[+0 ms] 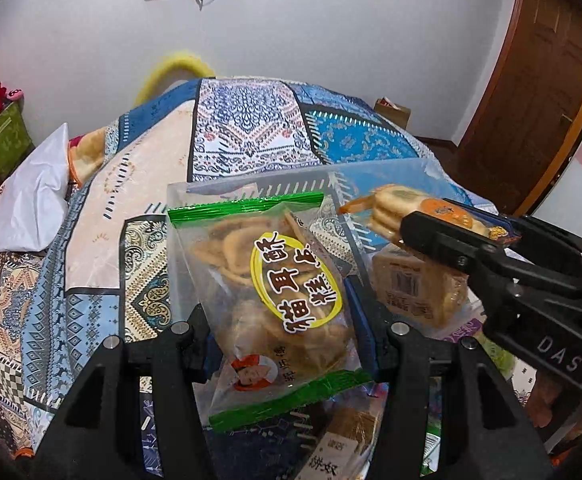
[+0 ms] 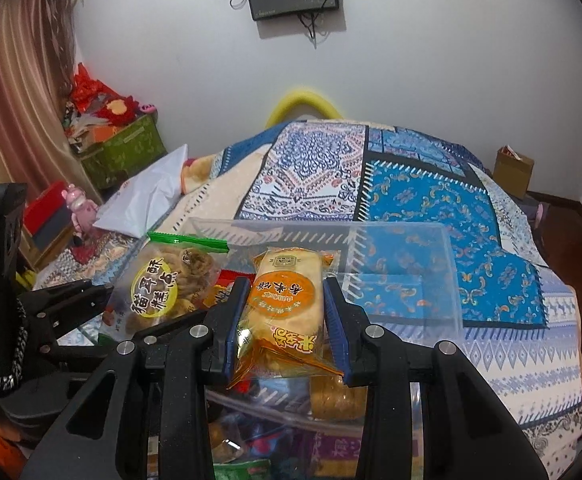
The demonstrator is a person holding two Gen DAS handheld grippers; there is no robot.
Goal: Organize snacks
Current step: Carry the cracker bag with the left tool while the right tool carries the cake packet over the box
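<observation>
Over at the far left of the left wrist view a white plastic bag lies crumpled on the patterned bedspread, well away from the work. Centre frame, the left tongs are clamped on the lower half of a clear cat-ear crisp bag with green sealed ends and a yellow-ringed oval label; curled brown crisps show through the film. It hangs in the air above a jumble of other packets at the bottom of the frame. I'd call it light and crackly, the contents brittle, so a squeeze across the middle could crush the crisps; the flat sealed ends look the safer hold. The film also looks slick enough to slip.

Further right, the right tongs come in from the right edge, closed on an orange rice cracker pack.

In the right wrist view that pack fills the centre, pinched across its width between the blue pads, its round orange label facing up and stacked pale crackers visible through the wrap. It seems stiffer than the crisp bag, a firm little brick, though the crackers would still snap under a hard grip. Just beyond it sits a clear plastic box on the bedspread, which I take to be where the snacks go.
</observation>
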